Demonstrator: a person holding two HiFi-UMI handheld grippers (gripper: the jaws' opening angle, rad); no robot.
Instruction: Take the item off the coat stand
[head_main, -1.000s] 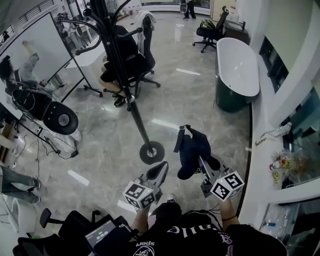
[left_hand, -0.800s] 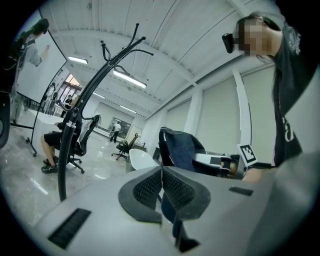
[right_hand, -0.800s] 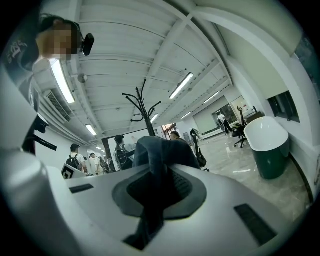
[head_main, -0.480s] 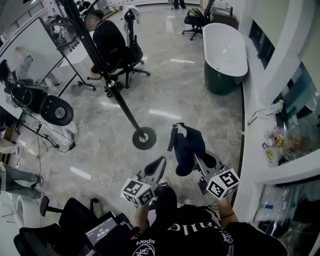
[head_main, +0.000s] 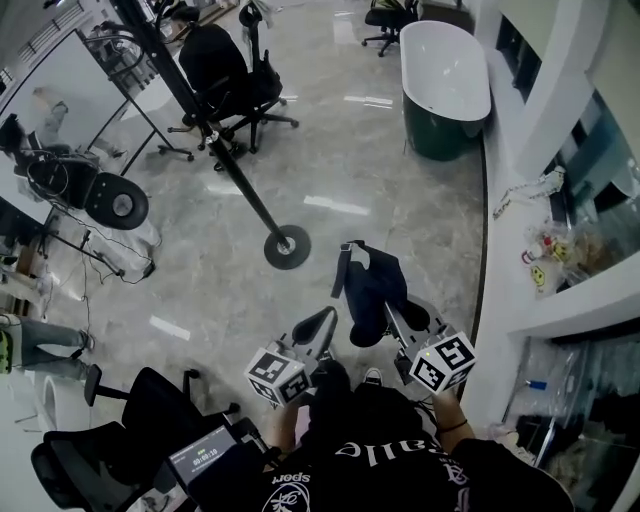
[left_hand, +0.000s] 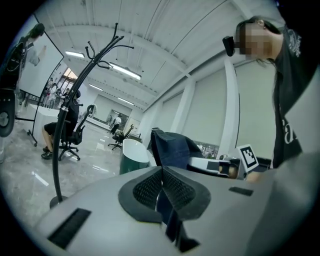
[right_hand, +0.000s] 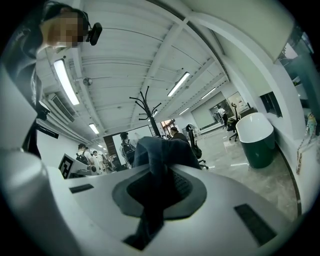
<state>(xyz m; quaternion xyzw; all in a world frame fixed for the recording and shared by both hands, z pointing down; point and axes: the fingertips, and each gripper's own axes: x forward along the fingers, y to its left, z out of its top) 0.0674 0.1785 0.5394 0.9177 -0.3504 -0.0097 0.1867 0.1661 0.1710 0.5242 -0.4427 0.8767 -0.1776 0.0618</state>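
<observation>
A dark blue cap-like cloth item (head_main: 372, 290) hangs off the coat stand, with my right gripper (head_main: 385, 312) shut on it at about waist height. In the right gripper view the item (right_hand: 160, 150) bunches up out of the closed jaws of the right gripper (right_hand: 161, 187). The black coat stand (head_main: 287, 246) rests on its round base on the floor, ahead and to the left; its hooks (left_hand: 100, 50) are bare. My left gripper (head_main: 322, 322) sits beside the item, its pads (left_hand: 150, 189) pressed together with nothing between them.
A white and green bathtub (head_main: 445, 85) stands far ahead on the right. A curved counter (head_main: 560, 300) with small items runs along the right. Black office chairs (head_main: 225, 75) stand behind the stand. A disc on a tripod (head_main: 115, 205) is left, a black chair (head_main: 150, 420) close behind.
Both grippers and the head have drawn back from the coat stand, the item carried along. The stand's base now lies farther from the grippers. The jaws look unchanged.
</observation>
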